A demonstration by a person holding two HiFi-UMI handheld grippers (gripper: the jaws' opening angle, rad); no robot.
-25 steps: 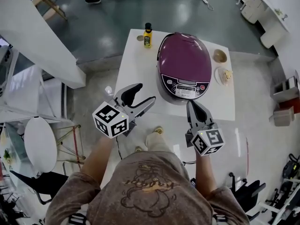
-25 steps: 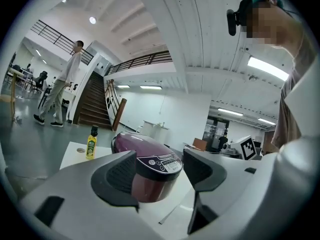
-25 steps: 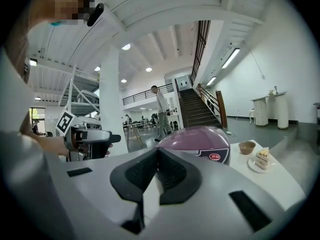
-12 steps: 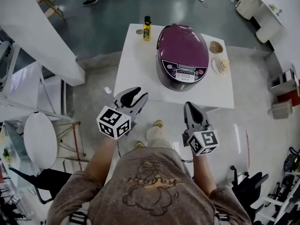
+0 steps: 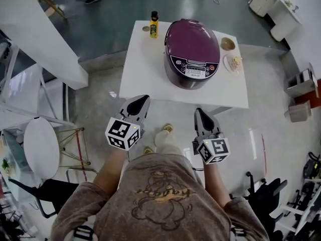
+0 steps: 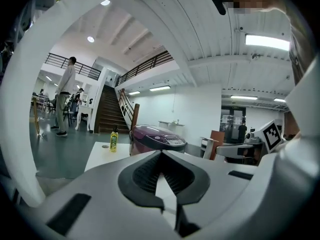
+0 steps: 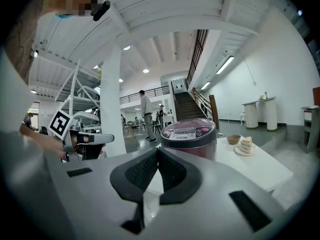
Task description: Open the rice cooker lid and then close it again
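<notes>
Distance from the work is what marks this moment; the purple rice cooker (image 5: 192, 51) stands toward the far side of the white table (image 5: 145, 79) with its lid (image 5: 193, 36) fully down and its control panel (image 5: 191, 68) facing the person, so a latch at the front would be easy to reach; a small yellow bottle (image 5: 154, 24) stands just beside it at the far left corner, and a bowl (image 5: 227, 43) and a plate (image 5: 233, 63) with a bit of cake lie to its right, all clear of the lid's swing; the left gripper (image 5: 142, 99) hangs short of the table's near edge, its jaws having just been closing and now pressed together with nothing between them; the right gripper (image 5: 201, 114) sits level with it on the other side, jaws likewise together and empty; both point roughly toward the cooker and are well apart from it, which reads as a rest pose, not a reach; from the lid's closed state alone I cannot say whether the opening is yet to come or the closing already done; either way, any next touch would call for a forward reach to the cooker's front.
</notes>
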